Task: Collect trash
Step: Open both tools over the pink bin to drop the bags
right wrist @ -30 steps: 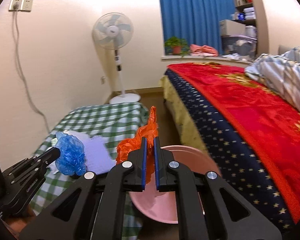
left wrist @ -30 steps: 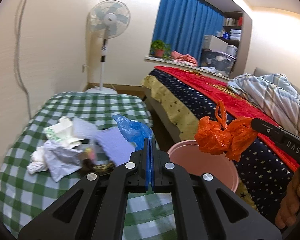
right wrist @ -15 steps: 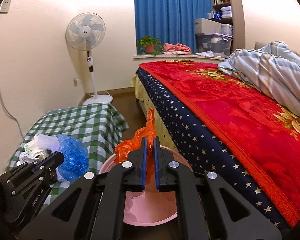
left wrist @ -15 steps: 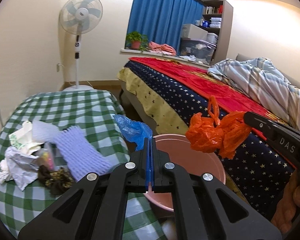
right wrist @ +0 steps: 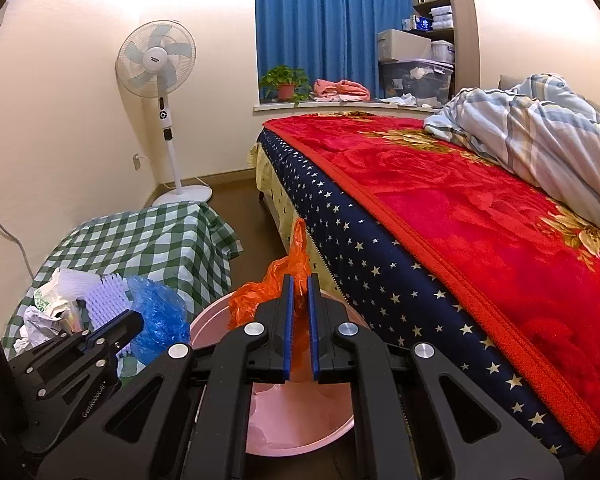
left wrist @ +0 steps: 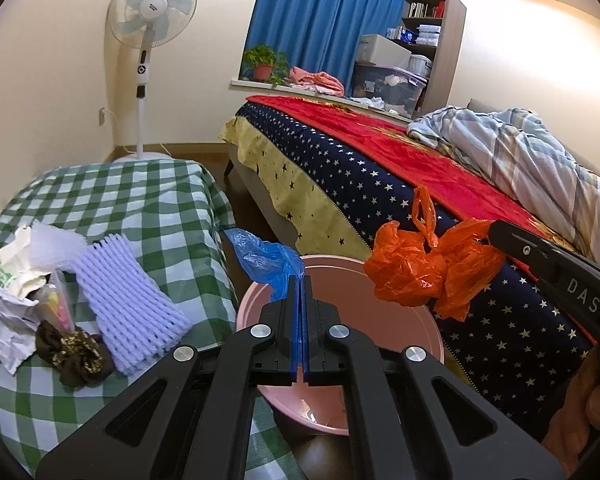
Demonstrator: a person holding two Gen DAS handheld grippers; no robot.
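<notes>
My left gripper (left wrist: 299,280) is shut on a crumpled blue plastic bag (left wrist: 266,260), held over the near rim of a pink bin (left wrist: 404,312) on the floor. My right gripper (right wrist: 299,280) is shut on an orange plastic bag (right wrist: 274,280) above the same pink bin (right wrist: 208,324). In the left wrist view the orange bag (left wrist: 420,272) hangs from the right gripper's tip at the right. The right wrist view shows the blue bag (right wrist: 158,316) at the left gripper's tip. More trash lies on the checked table: a purple foam net (left wrist: 128,296), crumpled paper (left wrist: 4,316) and a brown wrapper (left wrist: 74,352).
The green checked table (left wrist: 140,200) stands left of the bin, and a bed with a red blanket (right wrist: 460,208) runs along the right. A standing fan (left wrist: 150,24) is at the far wall. A hand (left wrist: 584,412) grips the right gripper's handle.
Both grippers moved right and down, off the table and over the pink bin, each still holding its bag. The bin now fills more of both views.
</notes>
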